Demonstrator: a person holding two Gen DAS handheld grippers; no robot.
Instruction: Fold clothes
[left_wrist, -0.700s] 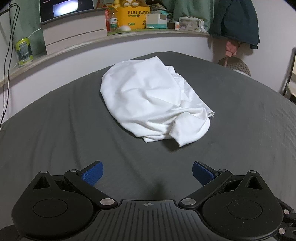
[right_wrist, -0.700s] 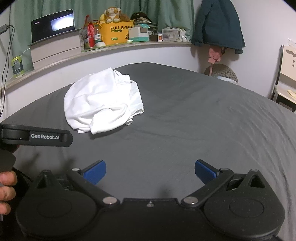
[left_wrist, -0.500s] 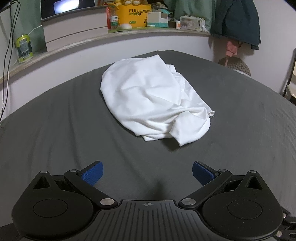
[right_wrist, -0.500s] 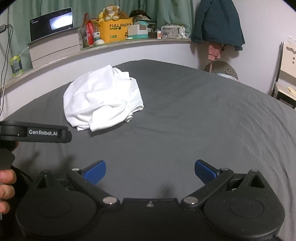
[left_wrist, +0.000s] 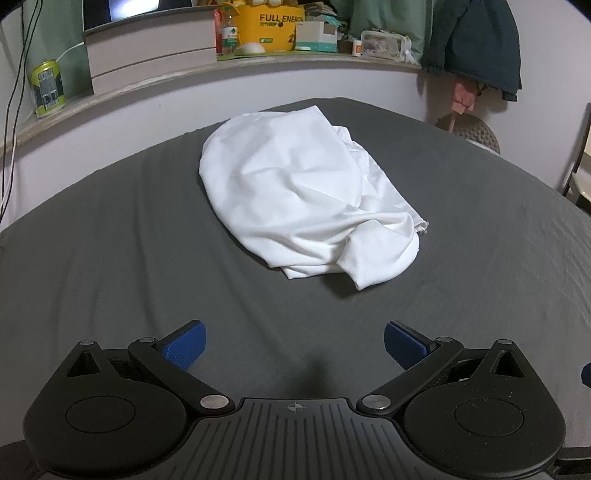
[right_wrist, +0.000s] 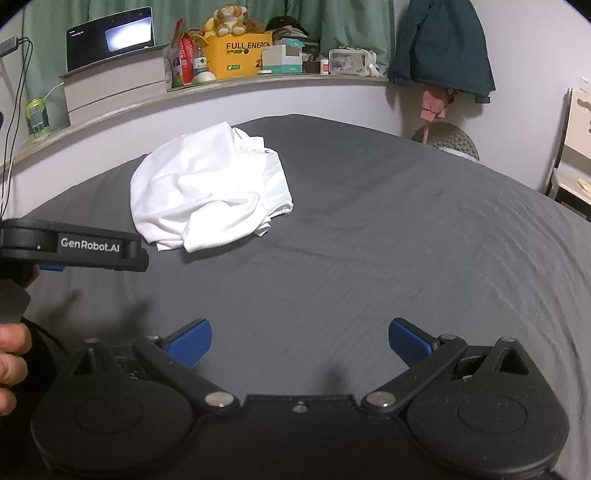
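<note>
White garment (left_wrist: 306, 199), crumpled into a rounded heap on the bed (left_wrist: 110, 258), dark grey sheet. Sits toward the bed's far edge, nearer the far left corner in the right wrist view (right_wrist: 207, 192). Upper side smooth and domed; near end bunched into thick rolled folds, one lobe turned under. Hemmed edge sticks out on the right side of the heap. Layers stacked unevenly; not flat, no neat fold visible.

Left tool (left_wrist: 294, 345): jaws spread wide, blue pads (left_wrist: 184, 347) apart, nothing between them, only sheet below. Well short of the garment, aimed down at it. Right tool (right_wrist: 299, 341): jaws likewise spread wide and empty, over bare sheet, garment ahead and to its left. Body of the left tool shows at the left edge of the right wrist view, with part of a hand (right_wrist: 11, 365) below it.

Shelf (right_wrist: 258, 79) runs behind the bed's far edge. On it: yellow box (right_wrist: 238, 55) with plush toy (right_wrist: 227, 24) on top; white and teal carton (right_wrist: 284, 59); clear pouch (right_wrist: 349, 61), contents too small to tell; green can (right_wrist: 36, 119) at left.
</note>
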